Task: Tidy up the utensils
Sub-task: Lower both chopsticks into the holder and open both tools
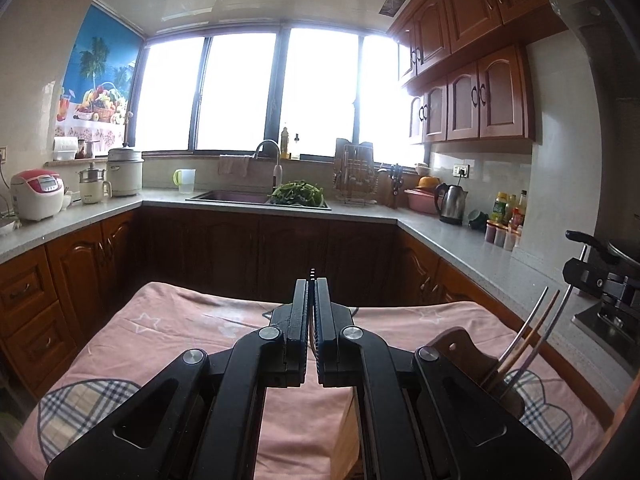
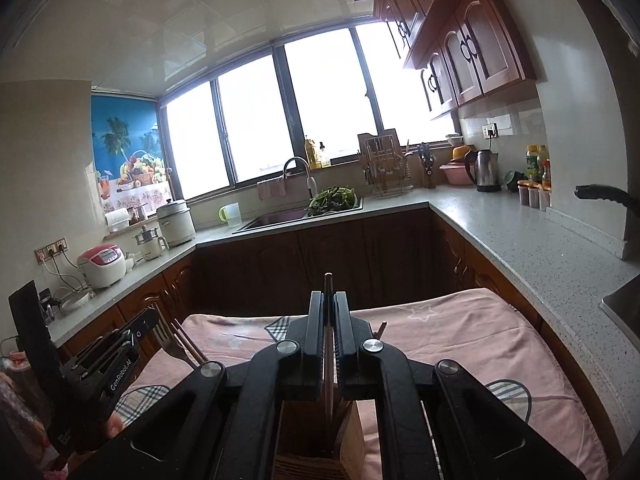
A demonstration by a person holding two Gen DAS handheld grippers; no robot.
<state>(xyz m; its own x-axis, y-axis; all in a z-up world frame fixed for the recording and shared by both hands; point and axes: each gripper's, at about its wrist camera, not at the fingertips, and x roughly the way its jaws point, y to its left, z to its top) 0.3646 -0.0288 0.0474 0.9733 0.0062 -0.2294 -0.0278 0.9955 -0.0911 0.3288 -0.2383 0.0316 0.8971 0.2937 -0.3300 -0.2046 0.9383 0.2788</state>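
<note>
My left gripper (image 1: 311,286) is shut on a thin chopstick whose dark banded tip (image 1: 312,273) pokes out above the fingers. My right gripper (image 2: 328,298) is shut on a brown chopstick (image 2: 328,284) that runs down between the fingers into the wooden utensil holder (image 2: 308,440) below. In the left wrist view the holder (image 1: 460,344) sits at the right with several utensil handles (image 1: 532,332) sticking out. In the right wrist view the left gripper (image 2: 112,344) shows at the left beside a fork (image 2: 166,336) and chopsticks (image 2: 188,346).
The holder stands on a table under a pink cloth (image 1: 180,328). Wooden cabinets and a grey counter (image 1: 460,236) ring the room. A sink with greens (image 1: 298,194), a kettle (image 1: 450,202), a rice cooker (image 1: 36,194) and bottles sit on it.
</note>
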